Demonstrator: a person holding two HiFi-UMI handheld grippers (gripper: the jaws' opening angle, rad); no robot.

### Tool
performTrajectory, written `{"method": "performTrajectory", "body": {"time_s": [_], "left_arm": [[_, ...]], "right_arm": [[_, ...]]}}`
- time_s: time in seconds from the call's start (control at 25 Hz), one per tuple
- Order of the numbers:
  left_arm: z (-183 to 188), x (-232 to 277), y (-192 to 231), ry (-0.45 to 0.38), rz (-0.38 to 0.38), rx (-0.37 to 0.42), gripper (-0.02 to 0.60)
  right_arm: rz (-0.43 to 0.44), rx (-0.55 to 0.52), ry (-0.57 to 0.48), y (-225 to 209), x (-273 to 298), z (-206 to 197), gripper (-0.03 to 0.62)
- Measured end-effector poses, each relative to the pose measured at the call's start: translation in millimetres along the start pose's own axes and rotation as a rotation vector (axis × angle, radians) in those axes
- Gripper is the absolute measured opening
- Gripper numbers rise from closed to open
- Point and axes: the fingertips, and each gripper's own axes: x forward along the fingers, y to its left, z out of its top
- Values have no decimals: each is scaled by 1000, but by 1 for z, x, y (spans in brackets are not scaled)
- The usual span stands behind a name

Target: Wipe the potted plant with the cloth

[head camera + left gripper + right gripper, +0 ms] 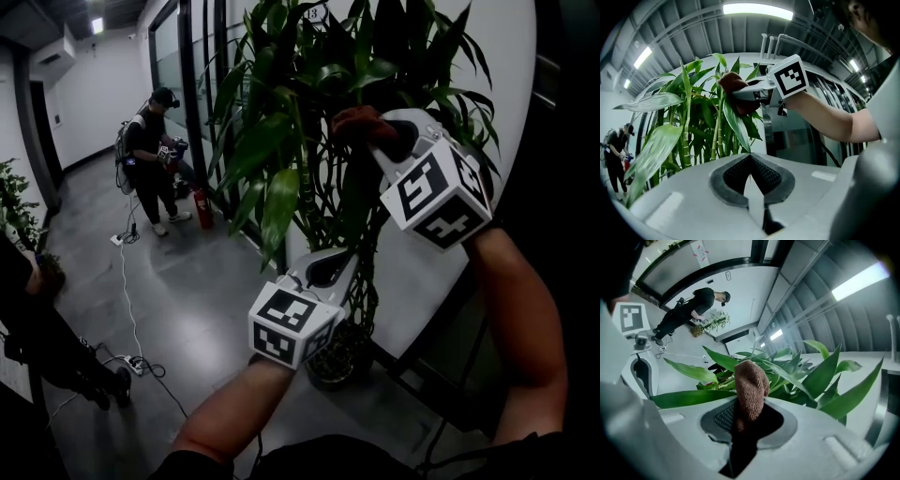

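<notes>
Found potted plant (309, 103) on the grey floor (187, 281), dark pot (330, 361) set close against the foot of the white wall (506, 84). Tall green canes, long glossy leaves up to the top edge of the head view.

Spotted right gripper (373, 131) high in the foliage, pointing roughly level. Jaws clamped on the brown cloth (359, 120). In the right gripper view, a knitted wad stands out past the textured pads (719, 417), with the rest of it dark down in the gap. Leaves fan out just beyond and to both sides of the wad.

From the left gripper view, noted the same wad bundled against the upper part of one long drooping leaf (736, 119), touching it on the side facing the right gripper.

Logged left gripper (750, 159) lower down, in front of the canes, well below the cloth and above the pot. Jaws pressed together. That leaf's tip comes down right to where they meet; cannot tell whether it is nipped there or only hangs just beyond.

Elsewhere on the floor, well apart from the pot: a person (155, 150) standing near the far glass wall, a red fire extinguisher (202, 208) beside them, and a power strip (137, 364) with a trailing cable.
</notes>
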Motion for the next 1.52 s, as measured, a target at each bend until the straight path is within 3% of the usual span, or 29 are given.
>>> {"method": "performTrajectory", "body": {"time_s": [0.76, 1.24, 1.4, 1.52], "left_arm": [[1, 2, -1, 8, -3, 14, 18], [-4, 2, 3, 18, 4, 28, 18], [-7, 3, 3, 34, 18, 85, 18], [-7, 3, 4, 34, 20, 86, 18]], "right_arm": [[240, -185, 25, 98, -17, -15, 66], [419, -175, 20, 144, -36, -19, 66], [530, -83, 23, 154, -45, -20, 66], [633, -2, 17, 162, -53, -18, 66]]}}
